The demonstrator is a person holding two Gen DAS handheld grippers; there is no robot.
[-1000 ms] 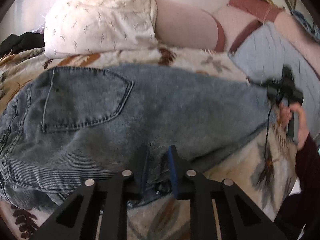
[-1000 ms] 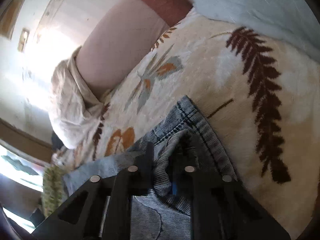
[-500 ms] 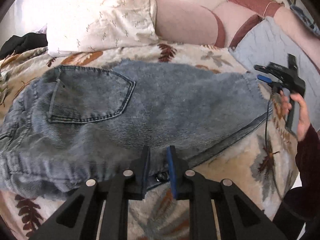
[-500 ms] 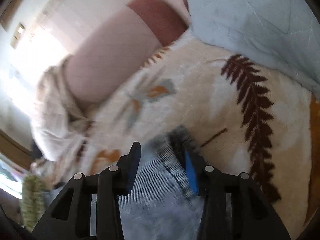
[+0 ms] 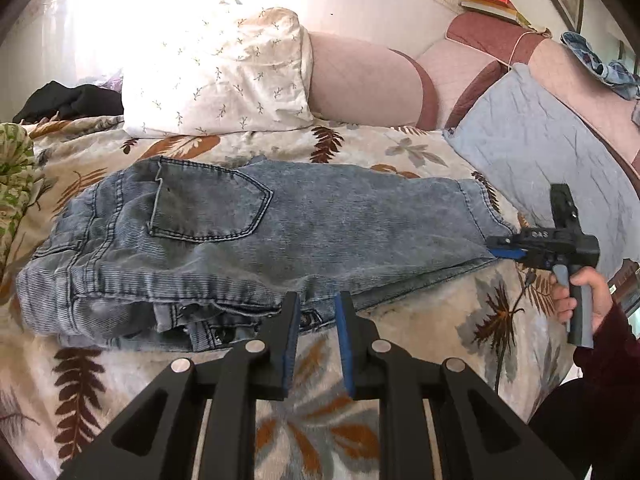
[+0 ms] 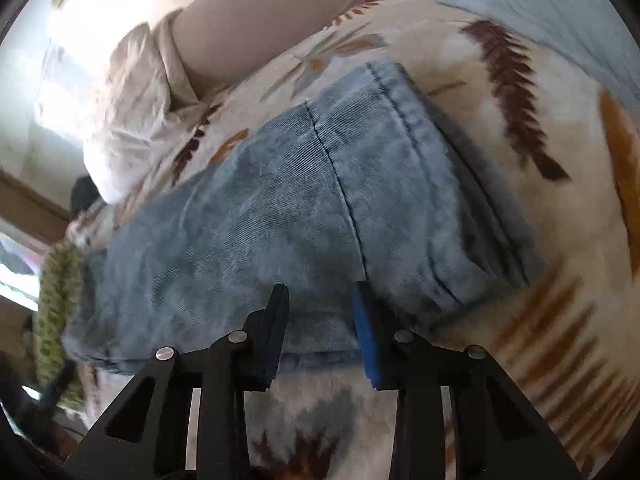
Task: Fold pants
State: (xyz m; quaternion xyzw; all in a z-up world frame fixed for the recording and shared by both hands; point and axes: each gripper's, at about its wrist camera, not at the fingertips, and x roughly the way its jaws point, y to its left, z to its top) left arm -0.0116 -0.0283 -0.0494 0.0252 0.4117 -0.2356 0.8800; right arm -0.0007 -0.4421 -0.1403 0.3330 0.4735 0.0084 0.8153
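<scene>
Both grippers have released the pants [image 5: 280,232] onto the leaf-print bedspread [image 5: 400,148].

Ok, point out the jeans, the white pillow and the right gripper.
jeans [image 5: 340,216]: left wrist view, mid leg panel.
white pillow [image 5: 216,76]: left wrist view, centre of its face.
right gripper [image 6: 320,312]: right wrist view, midway between the open fingertips.

bedspread: cream leaf-print blanket [image 5: 400,148], brown and orange fronds
pillow: white sprig-print pillow [image 5: 216,80], 11 o'clock
bolster: pink cylindrical cushion [image 5: 360,84], touching pillow, 12 o'clock
quilt: pale blue creased quilt [image 5: 552,148], 2 o'clock
books: stacked books [image 5: 486,2], 1 o'clock
garment: black cloth heap [image 5: 68,100], 10 o'clock
</scene>
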